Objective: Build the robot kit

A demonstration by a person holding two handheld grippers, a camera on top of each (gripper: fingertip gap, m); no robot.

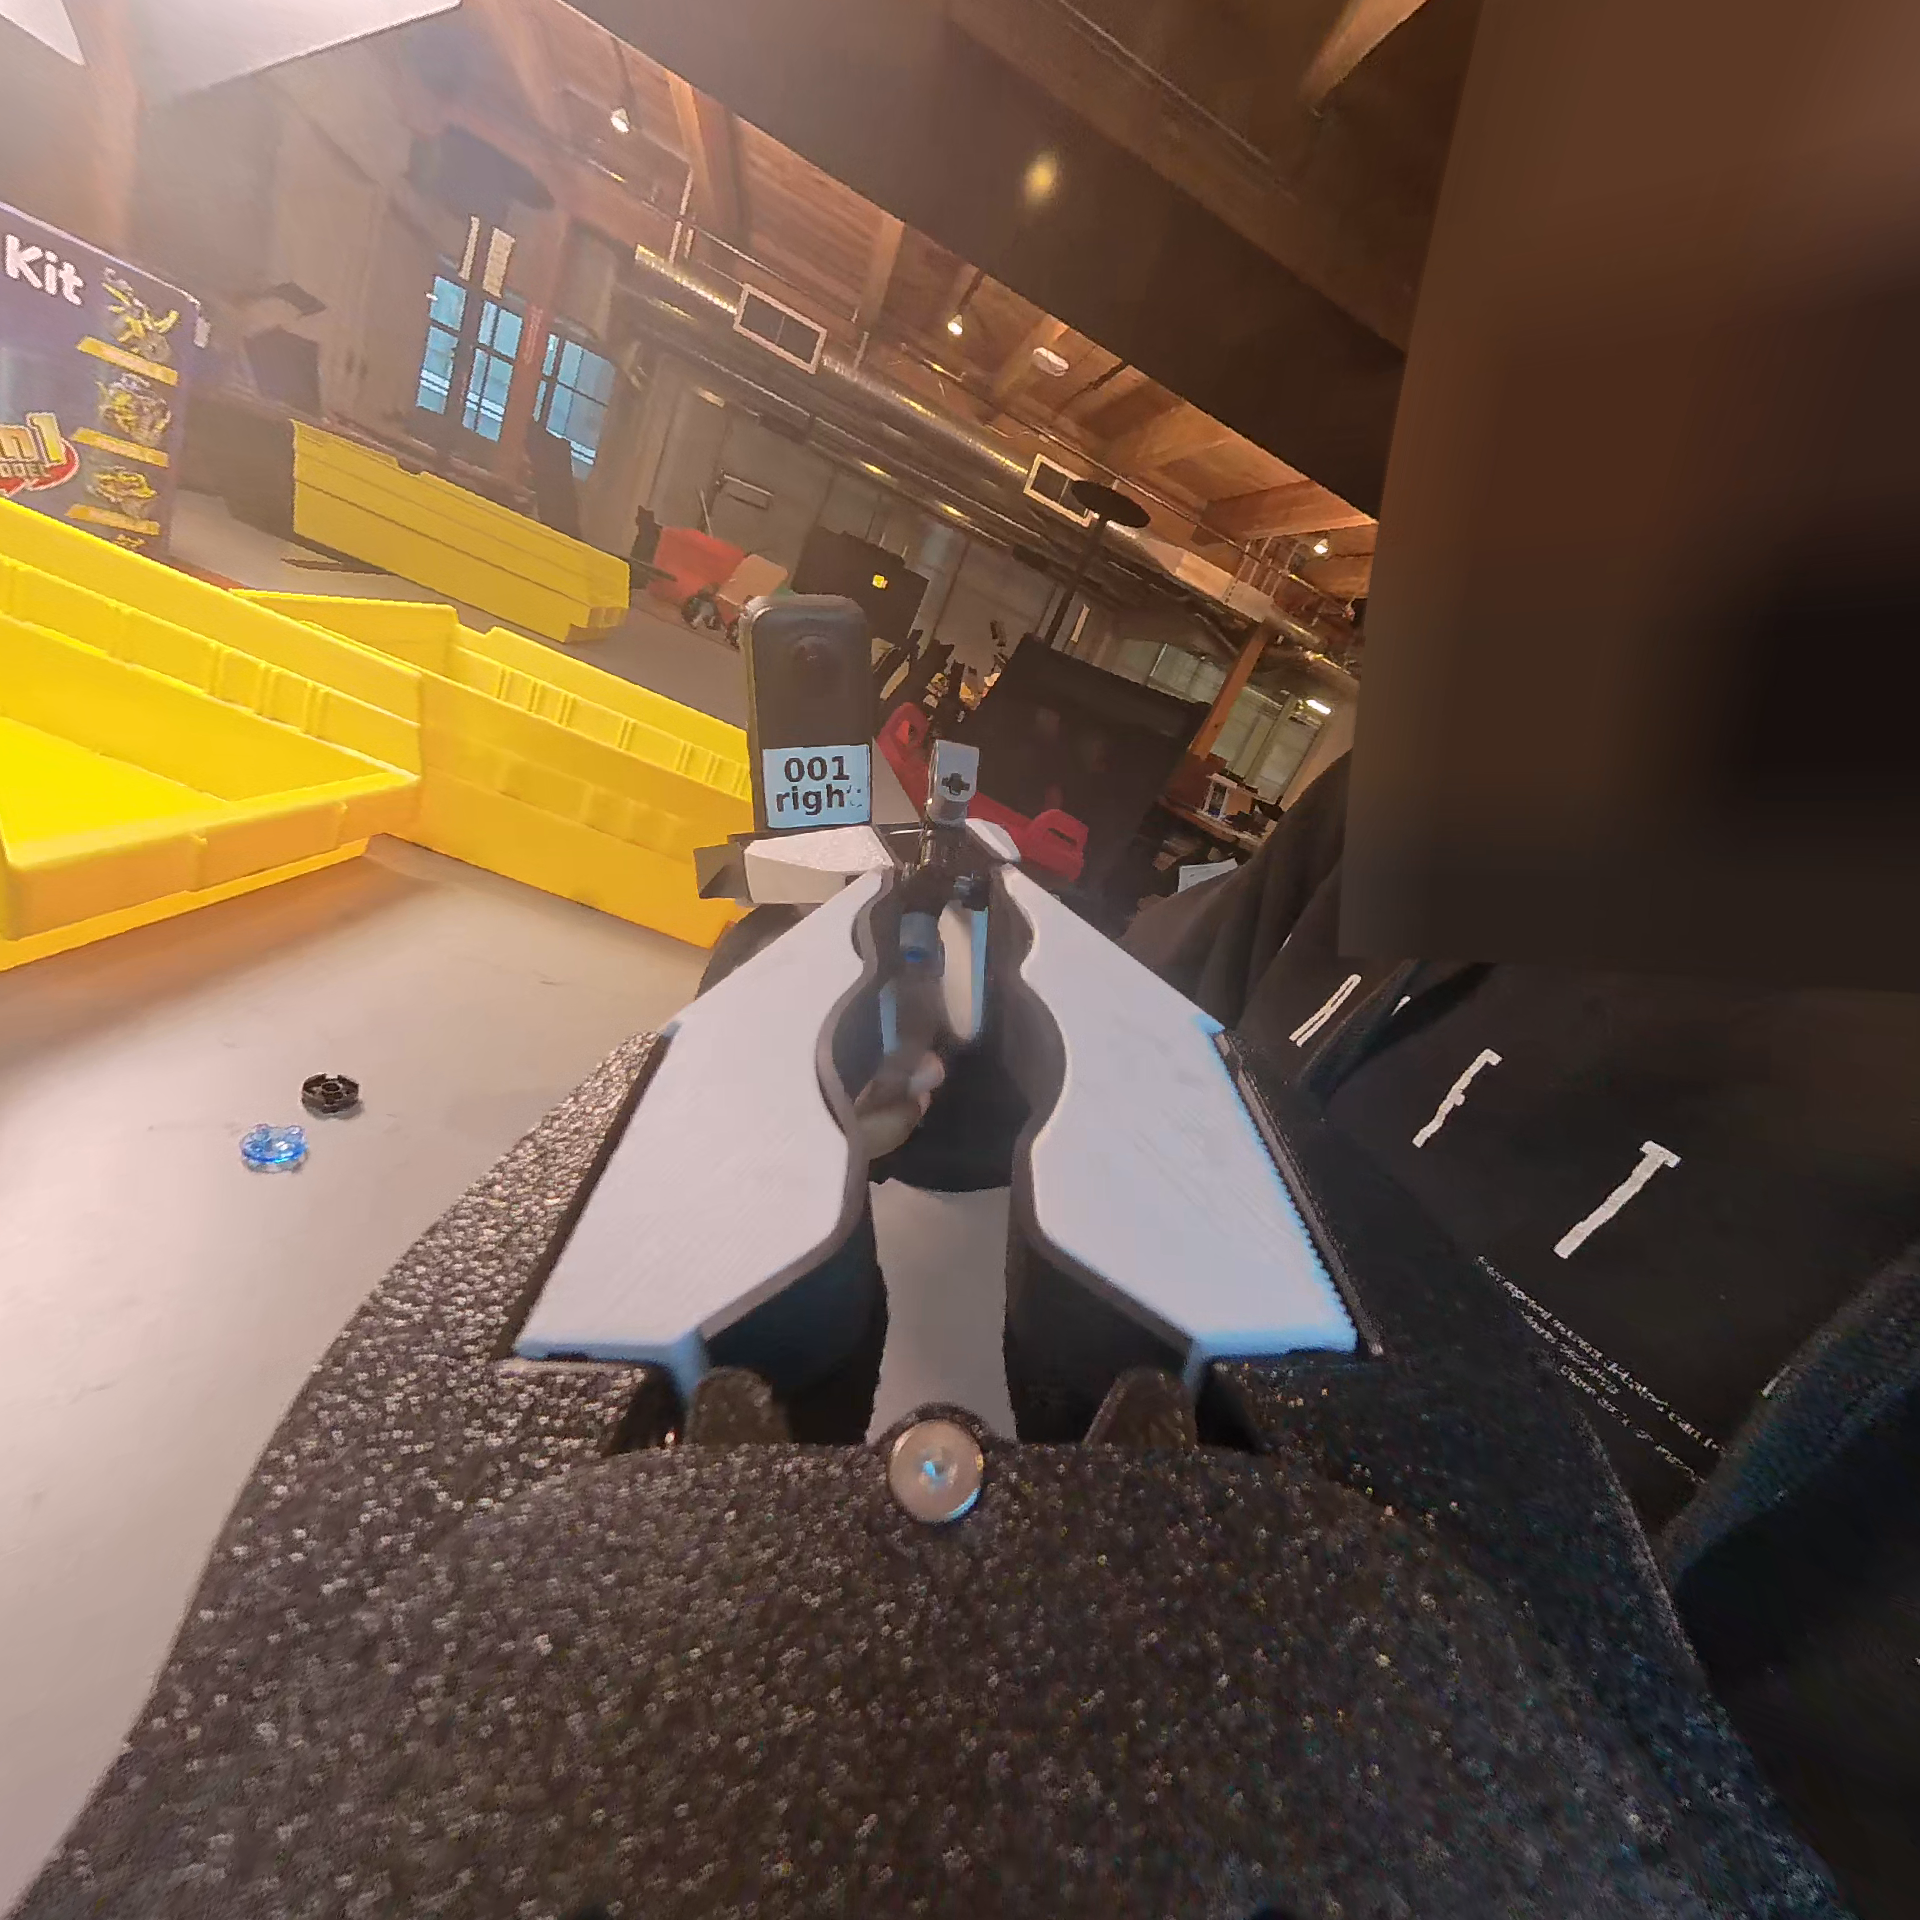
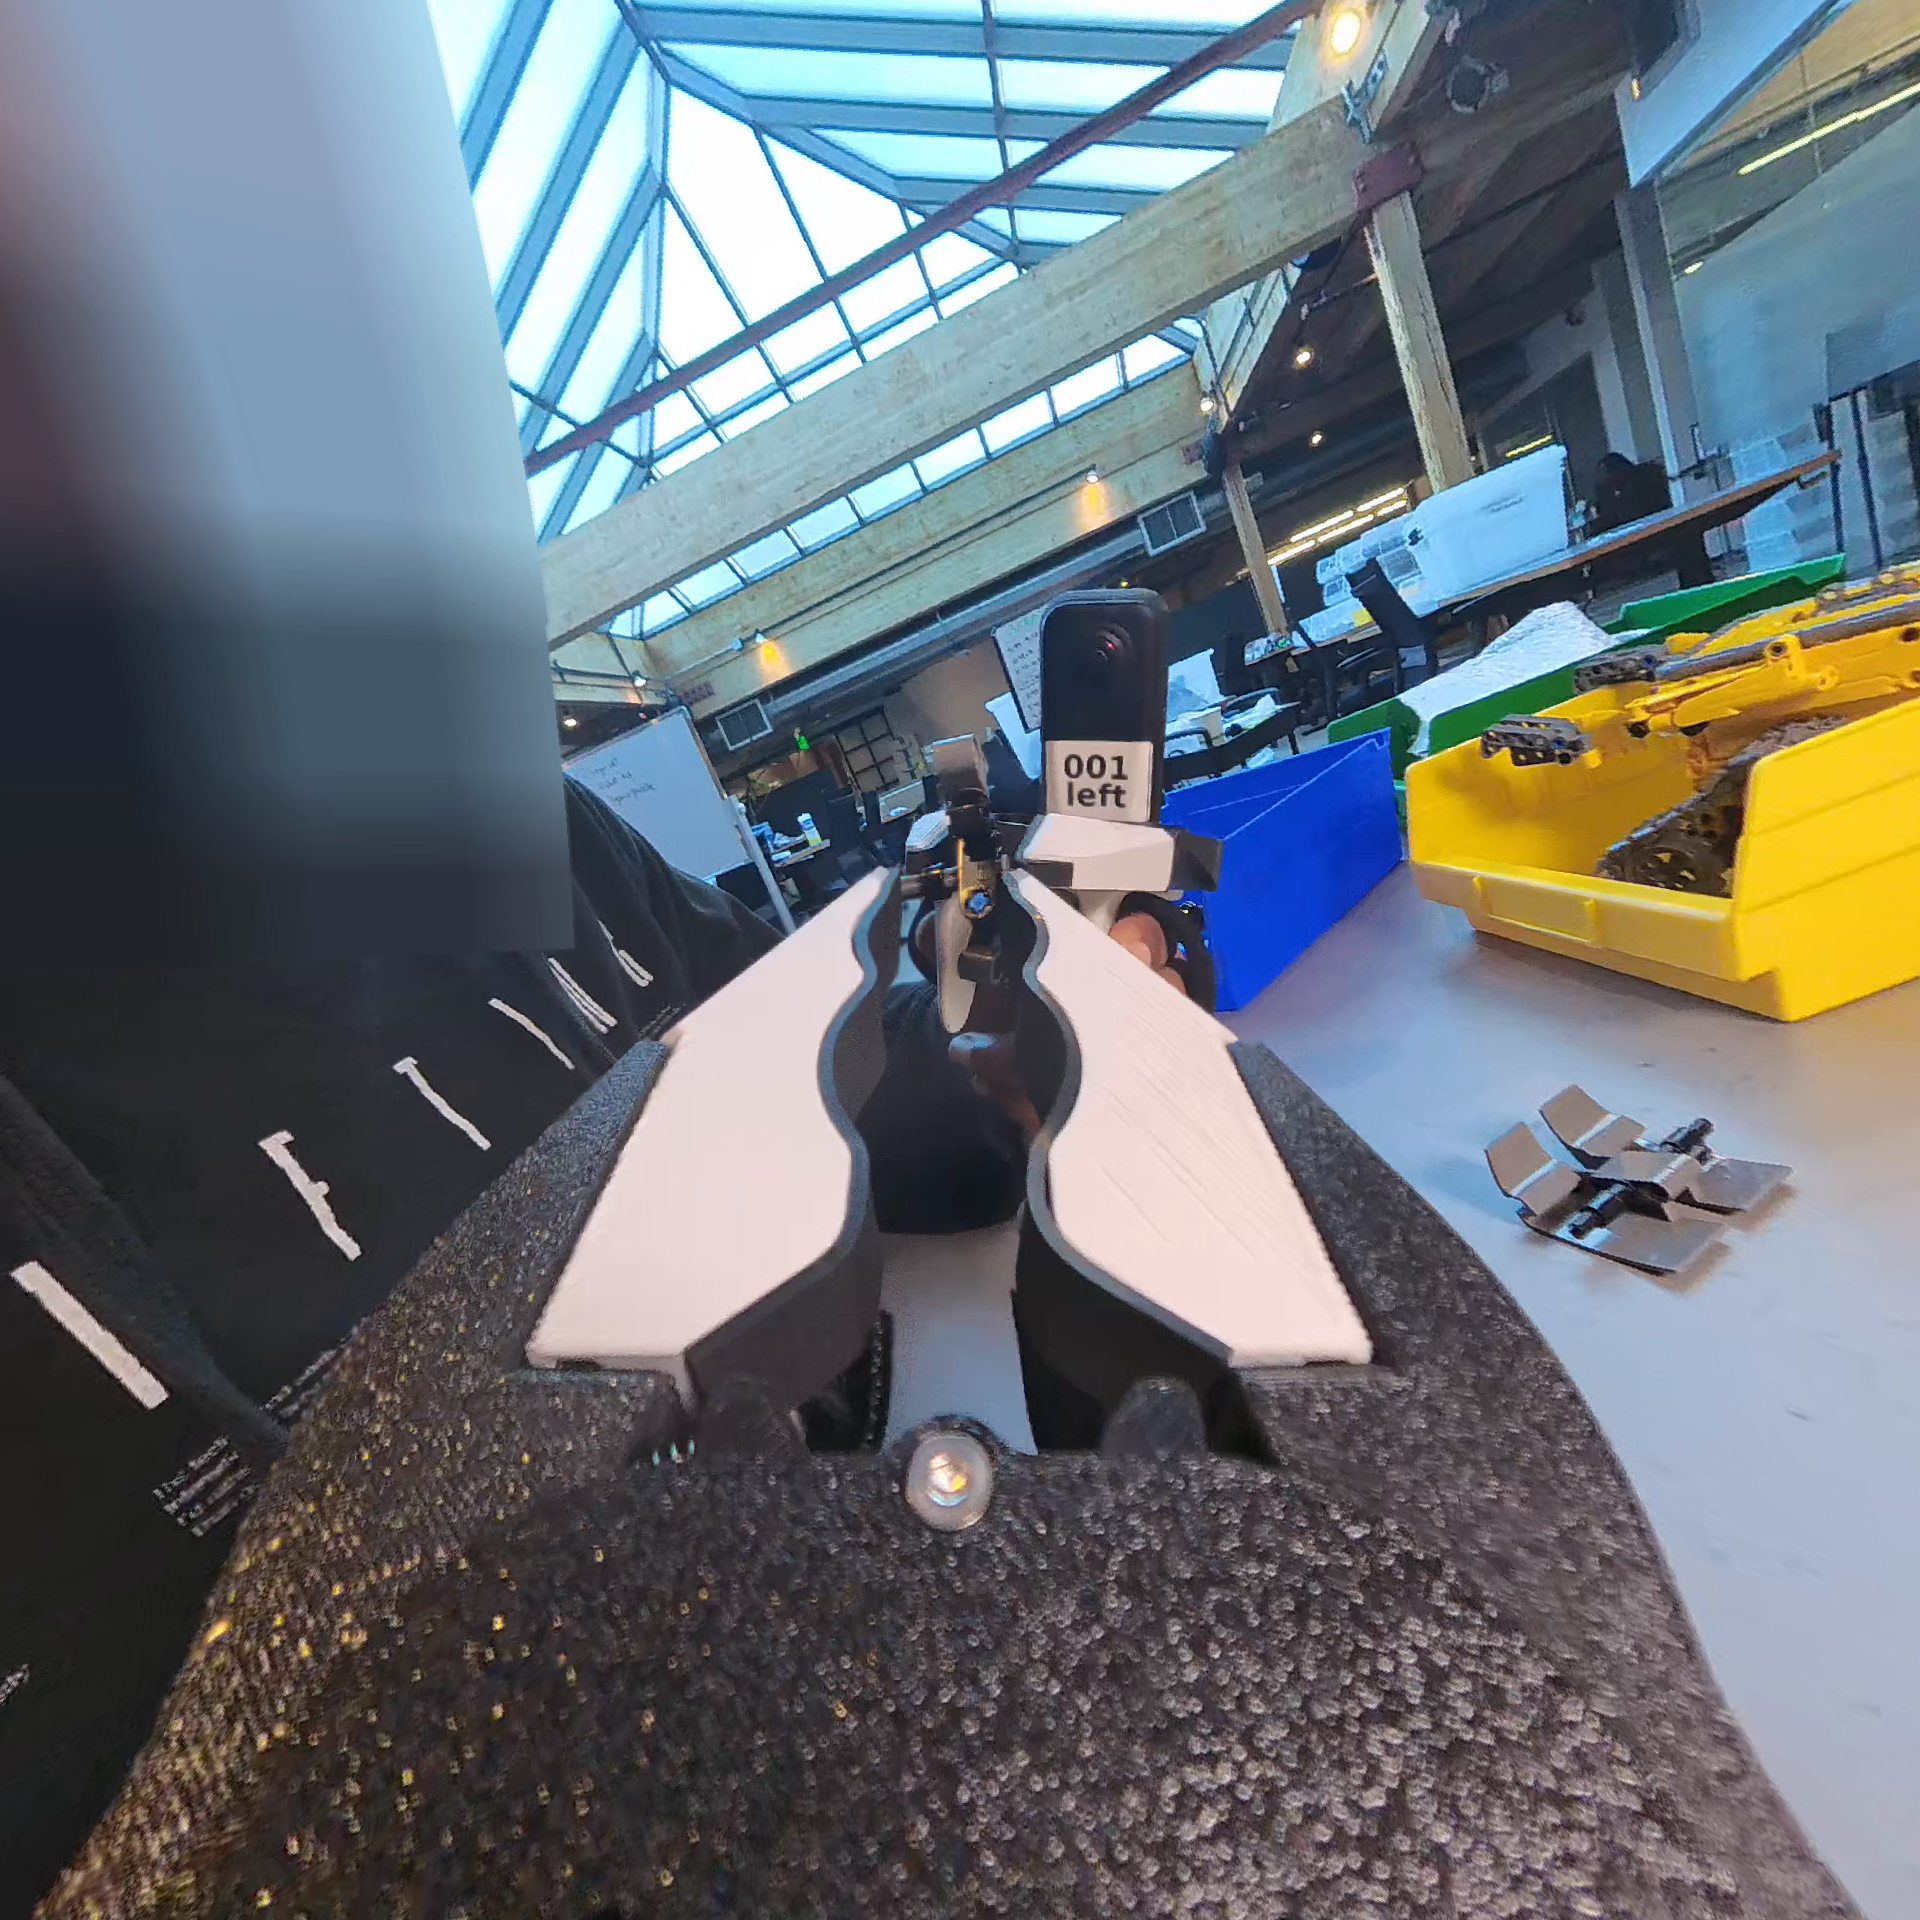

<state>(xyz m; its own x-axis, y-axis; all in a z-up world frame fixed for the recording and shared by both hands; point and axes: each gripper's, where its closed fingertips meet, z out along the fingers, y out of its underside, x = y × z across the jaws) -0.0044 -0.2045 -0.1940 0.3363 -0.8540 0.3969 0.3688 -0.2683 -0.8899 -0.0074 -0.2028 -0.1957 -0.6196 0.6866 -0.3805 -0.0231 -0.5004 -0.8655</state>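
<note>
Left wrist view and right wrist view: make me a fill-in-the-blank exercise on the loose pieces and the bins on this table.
1. Beside the black round piece lies a ___ round piece.
2. The tracked model sits in the ___ bin.
3. The finned grey part lies on the ___, outside any bin.
4. The left tool and the right tool grip the same small assembly from ___ sides.

Missing words: blue; yellow; table; opposite.
</note>
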